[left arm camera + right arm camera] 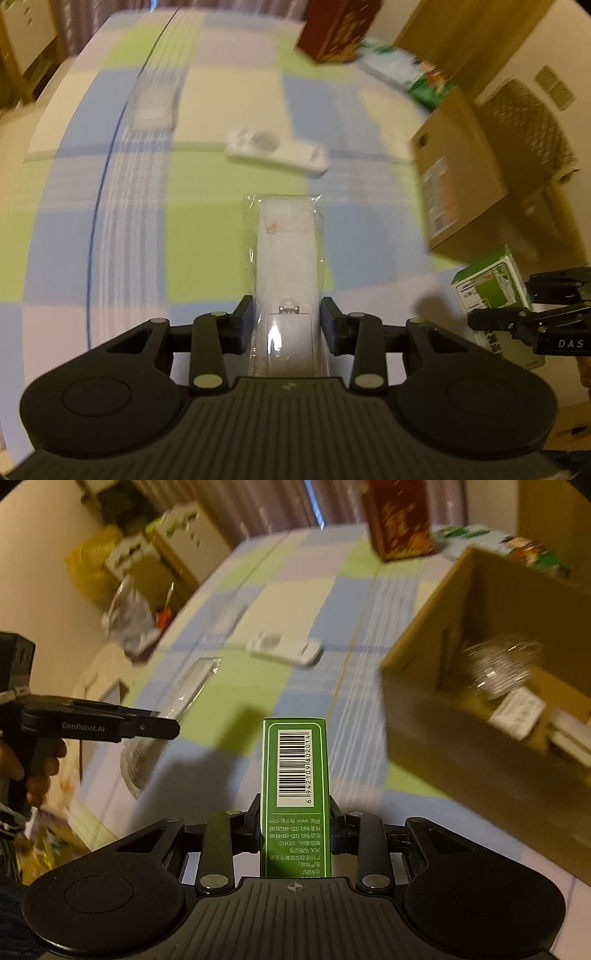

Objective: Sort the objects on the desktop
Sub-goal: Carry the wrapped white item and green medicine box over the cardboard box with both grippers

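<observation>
My left gripper (287,325) is shut on a white remote in a clear plastic sleeve (286,254), held above the checked tablecloth. My right gripper (295,825) is shut on a green box with a barcode (295,775), raised over the table left of an open cardboard box (424,716). The green box (491,291) and the right gripper (532,317) show at the right edge of the left wrist view. The left gripper (162,723) with the sleeved remote (184,694) shows at the left of the right wrist view. Another white remote (277,149) (284,650) lies on the cloth.
The cardboard box (458,177) holds a shiny crinkled object (498,668) and white items. A dark red box (338,27) (400,520) and green-white packs (406,72) stand at the far side. A clear flat package (155,103) lies far left. Clutter sits beyond the table's left edge.
</observation>
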`<state>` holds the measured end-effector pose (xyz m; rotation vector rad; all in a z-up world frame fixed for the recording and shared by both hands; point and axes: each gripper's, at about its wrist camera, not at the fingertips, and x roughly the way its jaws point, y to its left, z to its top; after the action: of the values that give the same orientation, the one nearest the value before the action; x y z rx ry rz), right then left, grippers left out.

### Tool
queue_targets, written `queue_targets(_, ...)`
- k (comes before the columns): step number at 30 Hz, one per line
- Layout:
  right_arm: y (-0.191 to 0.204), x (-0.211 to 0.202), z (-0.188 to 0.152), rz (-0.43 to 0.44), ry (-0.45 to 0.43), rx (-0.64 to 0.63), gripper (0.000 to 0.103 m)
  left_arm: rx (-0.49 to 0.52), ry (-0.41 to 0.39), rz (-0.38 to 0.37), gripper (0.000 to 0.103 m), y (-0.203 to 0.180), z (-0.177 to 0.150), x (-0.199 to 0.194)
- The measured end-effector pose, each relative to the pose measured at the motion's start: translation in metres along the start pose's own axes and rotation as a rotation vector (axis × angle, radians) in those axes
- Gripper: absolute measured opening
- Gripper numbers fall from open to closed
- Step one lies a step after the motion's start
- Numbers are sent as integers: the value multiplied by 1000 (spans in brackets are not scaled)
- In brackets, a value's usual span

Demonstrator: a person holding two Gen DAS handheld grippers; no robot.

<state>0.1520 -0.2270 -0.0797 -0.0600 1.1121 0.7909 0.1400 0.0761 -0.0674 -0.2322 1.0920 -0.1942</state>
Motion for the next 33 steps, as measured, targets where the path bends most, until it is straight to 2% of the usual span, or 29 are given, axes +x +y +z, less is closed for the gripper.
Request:
queue_targets(9, -51, -94, 7, -32, -190, 125, 29, 150, -113, -95, 33, -72, 49, -23)
queue_targets(16, -110, -169, 14, -160, -312, 194, 29, 265, -162, -178, 33, -134, 84, -19)
queue_targets(23, -152, -201, 21, -249, -324, 184, 30, 374, -162, -228, 33, -196, 107, 7)
queue_targets(28, -170, -202, 26, -247, -304, 158, 30, 428, -148, -231, 33, -223, 116, 25)
queue_targets(33, -190, -185, 35, -238, -261, 130, 30, 463, -110, -213, 33, -244, 123, 52)
